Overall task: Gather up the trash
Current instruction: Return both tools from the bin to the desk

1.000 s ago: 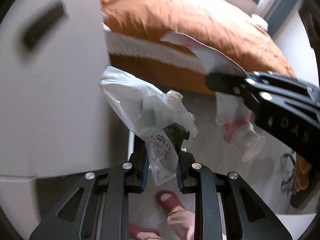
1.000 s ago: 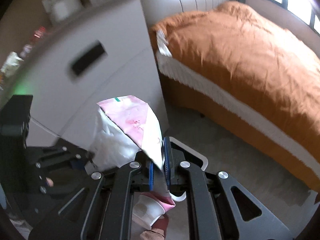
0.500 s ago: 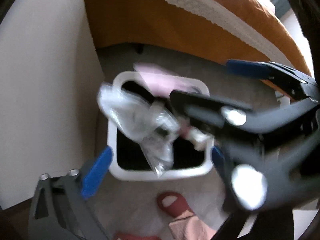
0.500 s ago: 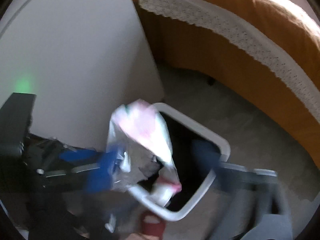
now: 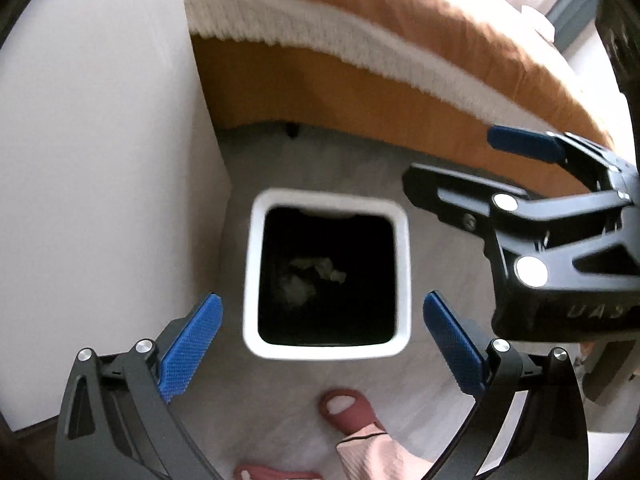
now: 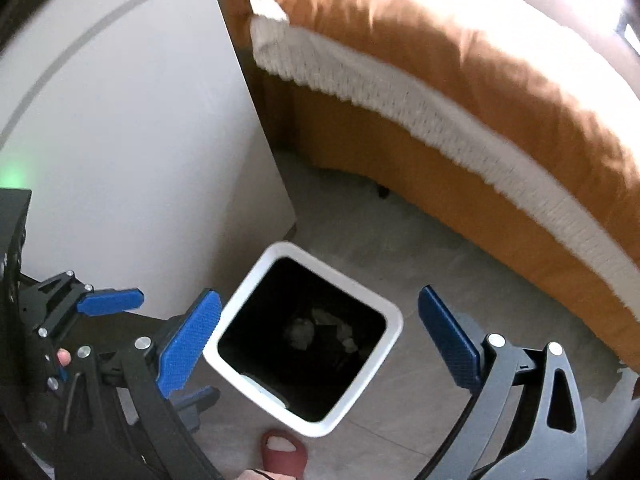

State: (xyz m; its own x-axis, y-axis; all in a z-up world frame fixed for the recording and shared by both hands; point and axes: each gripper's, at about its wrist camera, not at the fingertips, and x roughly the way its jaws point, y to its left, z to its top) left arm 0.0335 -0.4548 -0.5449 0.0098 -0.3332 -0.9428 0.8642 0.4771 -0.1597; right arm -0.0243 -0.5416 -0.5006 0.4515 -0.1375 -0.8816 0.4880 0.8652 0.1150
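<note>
Your left hand-held gripper (image 5: 322, 338) and right hand-held gripper (image 6: 320, 344): both spread wide, empty, above the white trash bin (image 5: 403, 264); crumpled trash (image 5: 310, 280) inside.

The white waste bin (image 5: 402, 264) stood on the pale floor (image 6: 420, 248) with its mouth uncovered; only crumpled trash (image 5: 310, 280) lay at the bottom, leaving the shaft above it free. A white cabinet (image 5: 100, 152) stood just beside the bin on one side, closing off that approach. The orange bed (image 6: 460, 60) with its white fringe walled the far side, with a strip of open floor between bed and bin. On the near side a foot in a red slipper (image 5: 346, 410) stood close to the rim. The right gripper (image 5: 452, 168) hung near the bin's bedward edge, narrowing passage there.
</note>
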